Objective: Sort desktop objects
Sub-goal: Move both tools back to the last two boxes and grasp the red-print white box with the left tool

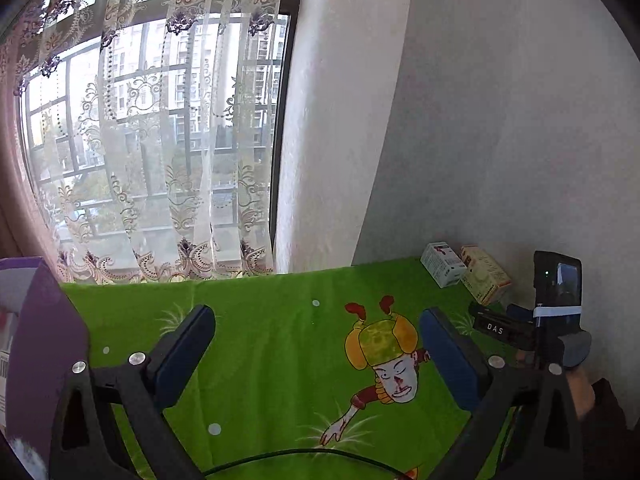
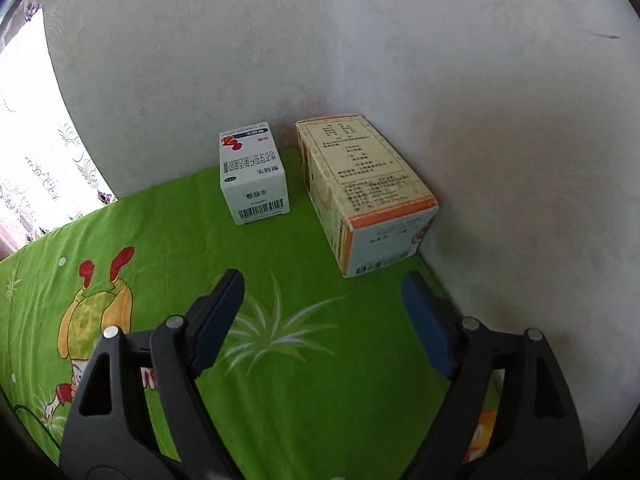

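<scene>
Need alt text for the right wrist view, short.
The open right gripper, jaws spread and empty, points at two boxes on a green cartoon-print cloth in a wall corner. A small white box with a barcode stands left of a larger cream and orange box, a gap between them.

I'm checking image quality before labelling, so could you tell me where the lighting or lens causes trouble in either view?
Left wrist view: the window is bright but detail survives, the fisheye bows its bars, and the purple box at the left edge is blurred. Right wrist view: the window corner is blown out white, the yellow box casts a soft shadow on the wall, and print on the white box stays legible.
</scene>
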### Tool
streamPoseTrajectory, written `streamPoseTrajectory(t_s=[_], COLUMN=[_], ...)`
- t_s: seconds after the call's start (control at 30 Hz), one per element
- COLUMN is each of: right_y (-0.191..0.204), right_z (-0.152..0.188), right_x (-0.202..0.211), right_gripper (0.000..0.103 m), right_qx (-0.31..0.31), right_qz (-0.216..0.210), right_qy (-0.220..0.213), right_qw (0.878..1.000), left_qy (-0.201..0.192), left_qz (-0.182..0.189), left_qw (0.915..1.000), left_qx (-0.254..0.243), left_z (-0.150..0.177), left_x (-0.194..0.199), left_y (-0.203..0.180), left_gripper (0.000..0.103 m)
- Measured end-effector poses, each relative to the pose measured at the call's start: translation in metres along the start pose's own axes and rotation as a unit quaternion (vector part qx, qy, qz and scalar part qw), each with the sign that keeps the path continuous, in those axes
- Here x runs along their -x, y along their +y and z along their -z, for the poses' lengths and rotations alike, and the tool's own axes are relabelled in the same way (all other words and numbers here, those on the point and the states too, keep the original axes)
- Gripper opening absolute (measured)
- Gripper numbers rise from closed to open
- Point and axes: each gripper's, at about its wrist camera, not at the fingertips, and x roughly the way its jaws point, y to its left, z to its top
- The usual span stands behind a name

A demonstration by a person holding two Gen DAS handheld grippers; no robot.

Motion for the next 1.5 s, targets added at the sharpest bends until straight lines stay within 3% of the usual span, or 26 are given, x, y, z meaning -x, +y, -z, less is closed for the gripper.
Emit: streamPoseTrajectory(t_s=[0.17,0.47,0.63,0.7,0.83,0.97,1.1,1.23,1.33,1.4,1.5], right_y=[0.002,0.048,0.026,0.01,-0.006,-0.015,-0.02,-0.031,-0.034,-0.03,-0.031], right_z=[-0.014,-0.022,0.001,0.011,0.019,0.02,0.02,0.022,0.022,0.033,0.032], right_x=[-0.022,-0.006,0.038,0.053,0.066,0.059,0.062,0.062,0.062,0.063,0.063], right_gripper=[0.083,0.087,0.087,0.088,0.088,0.088,0.088,0.088,0.088,0.089,0.089], right_qx=[0.002,0.085,0.065,0.039,0.031,0.03,0.024,0.013,0.011,0.007,0.003], right_qz=[-0.037,-0.134,-0.081,-0.035,-0.001,-0.008,-0.004,-0.015,-0.018,-0.018,-0.02], right_qy=[0.02,-0.01,-0.053,-0.075,-0.099,-0.084,-0.083,-0.07,-0.067,-0.064,-0.061], right_qw=[0.999,0.987,0.993,0.996,0.995,0.996,0.996,0.997,0.998,0.998,0.998], left_qy=[0.005,0.01,0.011,0.013,0.036,0.055,0.082,0.084,0.095,0.106,0.103], left_qz=[-0.001,-0.012,0.0,0.023,0.084,0.107,0.111,0.101,0.071,0.074,0.042], left_qw=[1.0,0.9999,0.9999,0.9995,0.9953,0.9909,0.9853,0.9826,0.9791,0.9757,0.9804], left_qx=[0.001,0.008,-0.006,-0.016,-0.033,-0.061,-0.1,-0.131,-0.166,-0.176,-0.162], left_z=[-0.001,-0.005,-0.011,-0.013,-0.015,-0.017,-0.013,-0.014,-0.016,-0.014,-0.016], left_x=[-0.015,-0.03,-0.049,-0.064,-0.103,-0.146,-0.182,-0.198,-0.213,-0.221,-0.224], left_y=[0.0,0.008,-0.01,-0.028,-0.075,-0.117,-0.14,-0.158,-0.173,-0.178,-0.168], left_gripper=[0.103,0.103,0.103,0.103,0.102,0.087,0.077,0.077,0.077,0.077,0.076])
